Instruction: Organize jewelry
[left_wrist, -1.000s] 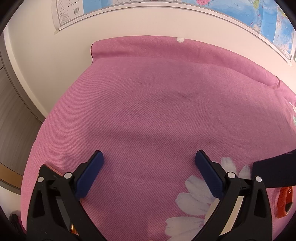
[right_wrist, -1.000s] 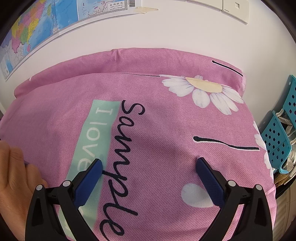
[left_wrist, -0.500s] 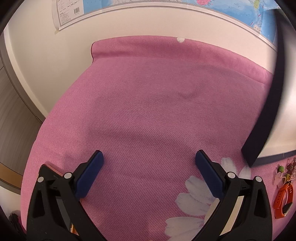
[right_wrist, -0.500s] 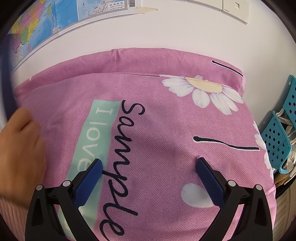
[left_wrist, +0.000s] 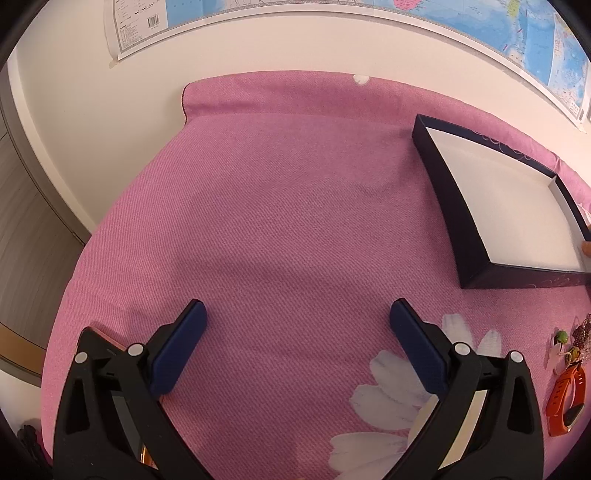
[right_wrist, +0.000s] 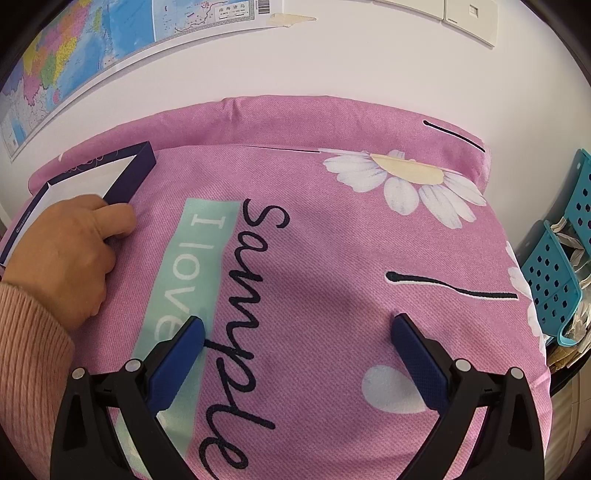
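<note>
Layout: items on cloth-covered table

Box (left_wrist: 509, 218) on cloth (left_wrist: 280, 221), far right of left claw (left_wrist: 295, 343); watch (left_wrist: 565, 398) and trinkets (left_wrist: 570, 341) nearer, in front of box; hand (right_wrist: 66, 251) on box's edge.

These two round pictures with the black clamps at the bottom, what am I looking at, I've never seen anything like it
Each picture comes from a wide-angle camera mounted on a handheld gripper, looking forward along its two blue-padded fingers. One shows the left gripper, the other the right gripper; both are open and hold nothing. They hover over a pink cloth printed with daisies and lettering. On it lies a shallow dark blue box with a white inside, and a bare hand in a pink sleeve rests on its edge. At the left view's right edge lie an orange watch strap and a few small trinkets, too small to identify.
</note>
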